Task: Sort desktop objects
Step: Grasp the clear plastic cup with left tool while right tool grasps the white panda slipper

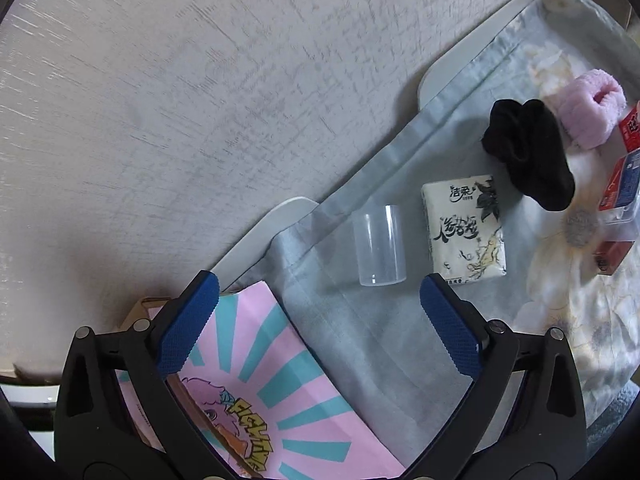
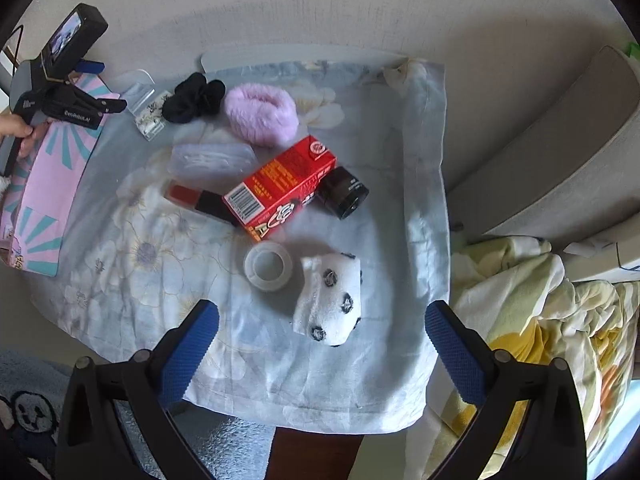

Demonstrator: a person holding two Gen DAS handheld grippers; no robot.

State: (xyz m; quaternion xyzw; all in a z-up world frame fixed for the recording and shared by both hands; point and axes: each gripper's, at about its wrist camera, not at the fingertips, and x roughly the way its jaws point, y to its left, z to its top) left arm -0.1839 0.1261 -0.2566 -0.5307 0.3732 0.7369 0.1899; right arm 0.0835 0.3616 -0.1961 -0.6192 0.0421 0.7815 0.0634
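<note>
My left gripper is open and empty, above the table's left end, just short of a clear plastic cup lying on its side and a tissue pack. Past them lie a black sock and a pink fluffy band. My right gripper is open and empty over the near edge, just short of a white spotted sock and a tape roll. A red box, a dark jar, a red-black tube and a clear case lie mid-table.
A floral cloth covers the small table. A pink and teal printed box sits at the left end, under my left gripper; it also shows in the right wrist view. Rumpled bedding lies to the right. A wall stands behind.
</note>
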